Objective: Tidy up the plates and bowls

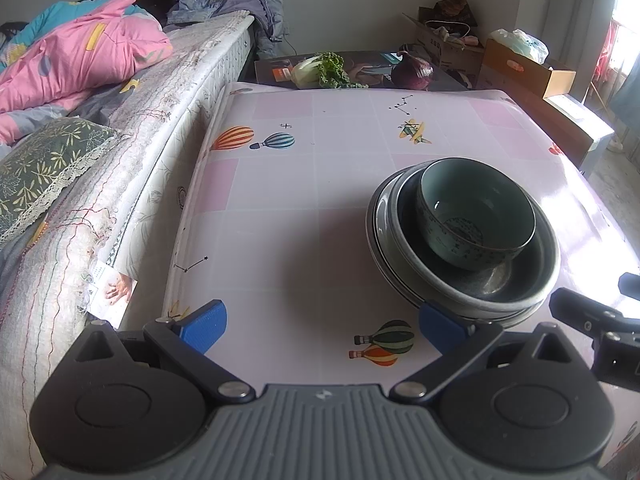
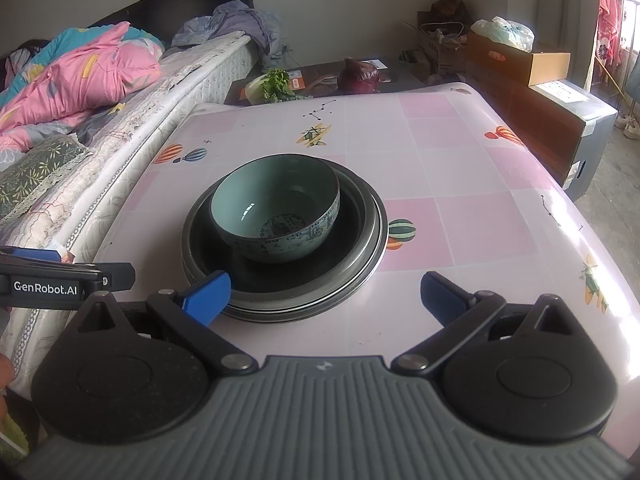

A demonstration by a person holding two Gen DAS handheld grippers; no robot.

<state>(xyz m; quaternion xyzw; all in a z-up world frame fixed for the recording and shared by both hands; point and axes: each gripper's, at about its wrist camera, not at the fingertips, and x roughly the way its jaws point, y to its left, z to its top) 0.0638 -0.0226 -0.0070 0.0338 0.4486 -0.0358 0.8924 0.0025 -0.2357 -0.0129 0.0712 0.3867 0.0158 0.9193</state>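
The fingers of the left gripper [image 1: 322, 326] are spread wide and nothing is held, though its right finger [image 1: 442, 328] is seen right at the near rim of the plates [image 1: 384, 236]; the fingers of the right gripper [image 2: 324, 296] are spread wide too and are empty. The green bowl [image 2: 276, 208] is set in the stacked plates in the middle of the desk [image 2: 460, 168]. The stacking looks done, so only a gentle pull back seems to be needed.

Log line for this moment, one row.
left gripper open, empty | right gripper open, empty | green bowl stacked in dark plates | pink table
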